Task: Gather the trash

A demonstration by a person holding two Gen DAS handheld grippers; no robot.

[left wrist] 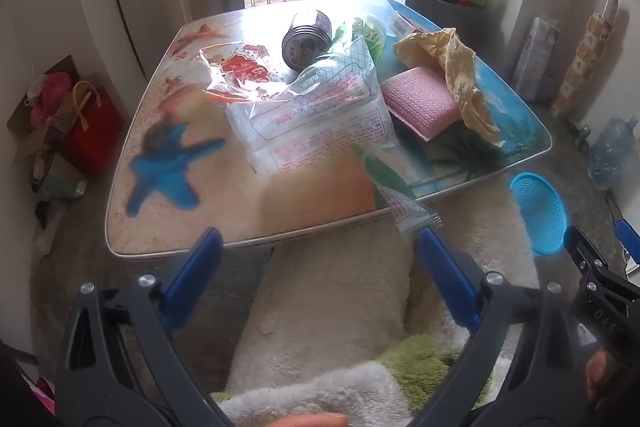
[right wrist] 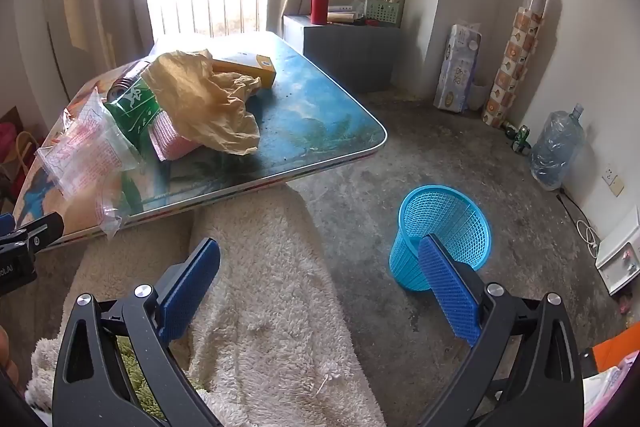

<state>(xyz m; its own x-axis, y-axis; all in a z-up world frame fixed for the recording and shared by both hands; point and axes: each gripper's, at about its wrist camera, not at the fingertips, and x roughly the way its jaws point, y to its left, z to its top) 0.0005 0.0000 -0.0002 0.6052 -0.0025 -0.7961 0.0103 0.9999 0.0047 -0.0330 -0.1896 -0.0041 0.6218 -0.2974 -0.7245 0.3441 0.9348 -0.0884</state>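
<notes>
A low table [left wrist: 172, 211] [right wrist: 320, 131] carries a pile of trash: clear printed plastic wrappers [left wrist: 320, 115] [right wrist: 84, 155], a tin can [left wrist: 306, 37] on its side, a green bottle [right wrist: 134, 105], a pink sponge [left wrist: 420, 101] [right wrist: 172, 139], crumpled yellow-brown paper [left wrist: 460, 67] [right wrist: 204, 99] and a yellow box [right wrist: 250, 67]. A blue mesh bin [right wrist: 442, 231] [left wrist: 540, 213] stands on the floor right of the table. My left gripper [left wrist: 320, 267] is open, empty, short of the table's near edge. My right gripper [right wrist: 320, 275] is open, empty, over the rug beside the bin.
A cream fluffy rug [right wrist: 272, 287] lies under both grippers. Red gift bags [left wrist: 88, 131] stand left of the table. A grey cabinet [right wrist: 348, 55] with a red flask, a paper-roll pack [right wrist: 458, 67] and a water jug [right wrist: 556, 147] line the far wall. Bare concrete floor surrounds the bin.
</notes>
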